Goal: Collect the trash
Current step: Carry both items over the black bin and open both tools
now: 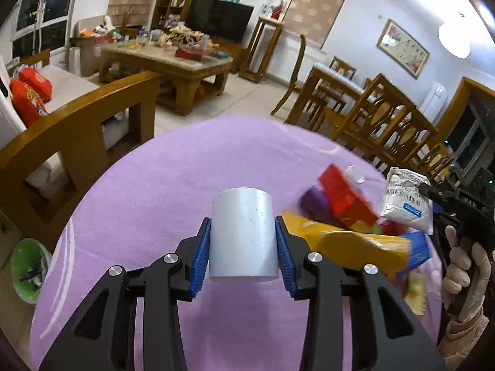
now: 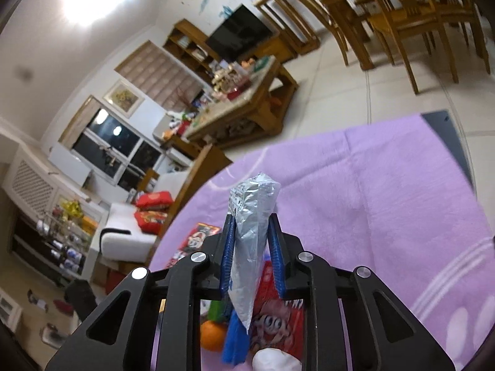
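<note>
Two wrist views over a round tabletop (image 1: 154, 191) covered with a lilac cloth. Left gripper (image 1: 243, 247): its blue ribbed pads (image 1: 202, 256) press on both sides of a pale grey cylinder (image 1: 243, 232), which stands upright between them near the middle of the tabletop; the gripper is clenched on the cylinder. Right gripper (image 2: 250, 253): its blue pads (image 2: 227, 256) are closed on a silver foil packet (image 2: 250, 235), held edge-on and upright, its crumpled top projecting beyond the fingertips and its lower end hanging down behind the jaws, clear of the cloth. In the left wrist view the same foil packet (image 1: 405, 201), printed with barcodes, appears at the right edge of the tabletop, carried by the right gripper in a gloved hand (image 1: 464, 278).

Remaining trash lies in a heap (image 1: 349, 225) toward the right edge of the tabletop, just beside the cylinder: a red box (image 1: 346, 198), a purple item (image 1: 315, 201), a yellow wrapper (image 1: 349, 244) and a blue piece (image 1: 417, 247), all motion-blurred. In the right wrist view a red cartoon-printed package (image 2: 278, 324), an orange fruit (image 2: 213, 335) and a blue wrapper (image 2: 236, 340) lie below the packet. A green bin (image 1: 29, 269) with a liner stands on the floor beyond the left edge of the tabletop, well apart from both grippers
</note>
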`<state>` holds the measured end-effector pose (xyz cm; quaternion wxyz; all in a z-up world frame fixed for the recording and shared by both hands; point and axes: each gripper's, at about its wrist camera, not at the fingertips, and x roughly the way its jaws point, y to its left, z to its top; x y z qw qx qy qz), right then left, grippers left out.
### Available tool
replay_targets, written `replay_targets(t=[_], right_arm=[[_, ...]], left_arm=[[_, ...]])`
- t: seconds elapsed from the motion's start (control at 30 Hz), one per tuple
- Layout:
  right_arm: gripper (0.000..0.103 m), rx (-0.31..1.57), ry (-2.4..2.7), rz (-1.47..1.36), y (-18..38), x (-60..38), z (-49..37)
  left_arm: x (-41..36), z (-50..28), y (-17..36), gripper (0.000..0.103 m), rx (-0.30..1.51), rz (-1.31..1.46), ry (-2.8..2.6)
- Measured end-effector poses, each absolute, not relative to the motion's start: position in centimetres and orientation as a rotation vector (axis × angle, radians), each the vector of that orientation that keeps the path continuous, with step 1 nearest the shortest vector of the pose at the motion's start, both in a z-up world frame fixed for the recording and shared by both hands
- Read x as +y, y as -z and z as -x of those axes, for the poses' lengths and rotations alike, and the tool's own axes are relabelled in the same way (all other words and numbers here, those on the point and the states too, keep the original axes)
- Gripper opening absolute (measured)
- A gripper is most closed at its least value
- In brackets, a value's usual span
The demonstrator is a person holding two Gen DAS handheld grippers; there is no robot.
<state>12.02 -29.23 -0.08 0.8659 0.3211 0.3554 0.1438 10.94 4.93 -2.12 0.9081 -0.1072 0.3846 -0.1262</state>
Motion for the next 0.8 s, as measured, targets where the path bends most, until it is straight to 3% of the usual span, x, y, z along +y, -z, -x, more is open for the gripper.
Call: replay_targets(t=[0.33, 0.8], right_arm=[[0.022, 0.516, -0.172, -0.444, -5.0, -31.4, -1.1], [0.022, 0.278, 0.064, -0.247, -6.9, -39.4, 12.8]], left_arm=[[-0.7, -6.0, -2.9, 0.039, 0.655, 0.197, 0.427], [-16.7, -1.5, -5.1, 0.039, 0.594, 0.107, 0.699]])
